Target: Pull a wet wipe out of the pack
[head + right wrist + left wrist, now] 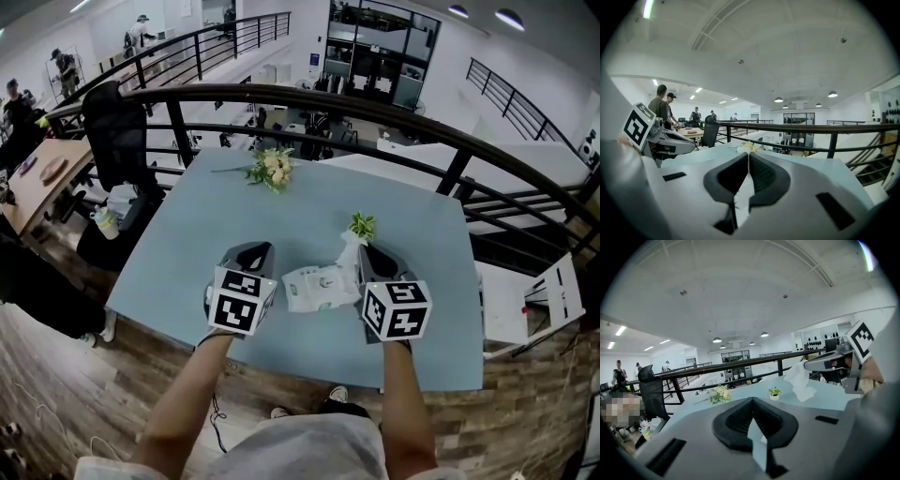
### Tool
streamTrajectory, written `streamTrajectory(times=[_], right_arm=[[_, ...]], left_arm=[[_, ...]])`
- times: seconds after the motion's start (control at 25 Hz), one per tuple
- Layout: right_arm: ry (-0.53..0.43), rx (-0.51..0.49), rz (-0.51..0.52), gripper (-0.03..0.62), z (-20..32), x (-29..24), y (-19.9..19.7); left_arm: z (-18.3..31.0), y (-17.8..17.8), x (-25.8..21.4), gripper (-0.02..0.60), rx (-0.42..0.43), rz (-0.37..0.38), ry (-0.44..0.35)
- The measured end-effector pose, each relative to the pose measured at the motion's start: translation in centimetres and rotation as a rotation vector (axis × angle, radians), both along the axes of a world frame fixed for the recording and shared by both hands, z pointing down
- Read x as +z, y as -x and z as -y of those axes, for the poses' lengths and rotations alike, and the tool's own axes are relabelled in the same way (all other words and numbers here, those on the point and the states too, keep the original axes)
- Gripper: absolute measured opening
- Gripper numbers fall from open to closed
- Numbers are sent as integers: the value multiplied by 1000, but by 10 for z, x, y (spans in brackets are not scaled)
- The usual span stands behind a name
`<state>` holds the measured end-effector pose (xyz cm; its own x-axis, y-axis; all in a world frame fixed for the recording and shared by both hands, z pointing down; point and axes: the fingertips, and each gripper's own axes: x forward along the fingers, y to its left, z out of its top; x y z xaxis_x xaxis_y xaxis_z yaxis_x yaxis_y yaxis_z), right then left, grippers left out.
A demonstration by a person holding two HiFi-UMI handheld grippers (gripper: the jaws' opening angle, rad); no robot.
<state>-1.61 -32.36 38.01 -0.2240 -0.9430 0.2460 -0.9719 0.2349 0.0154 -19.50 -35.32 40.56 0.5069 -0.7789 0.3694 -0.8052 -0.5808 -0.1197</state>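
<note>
The wet wipe pack [314, 291] lies flat on the pale blue table [216, 216] near its front edge, between my two grippers. My right gripper [361, 251] is just right of the pack and shut on a white wet wipe [350, 258], which stretches up from the pack. In the left gripper view the wet wipe [800, 380] hangs crumpled from the right gripper [808, 365]. In the right gripper view its jaws [749, 154] meet at the tips with the wet wipe [741, 190] behind them. My left gripper [255, 249] is left of the pack, shut and holding nothing.
A small potted plant [362, 225] stands just beyond the right gripper. A bunch of flowers [272, 169] lies at the table's far edge. A black railing [375, 103] curves behind the table, and a black chair [117, 131] stands at its left.
</note>
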Motion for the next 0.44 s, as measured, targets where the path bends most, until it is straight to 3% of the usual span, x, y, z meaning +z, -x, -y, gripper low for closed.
streamTrajectory(times=[0.44], right_arm=[[-3,7,-2,12,2,1,-4]], left_arm=[[4,-1,6,-6,1,0,11]])
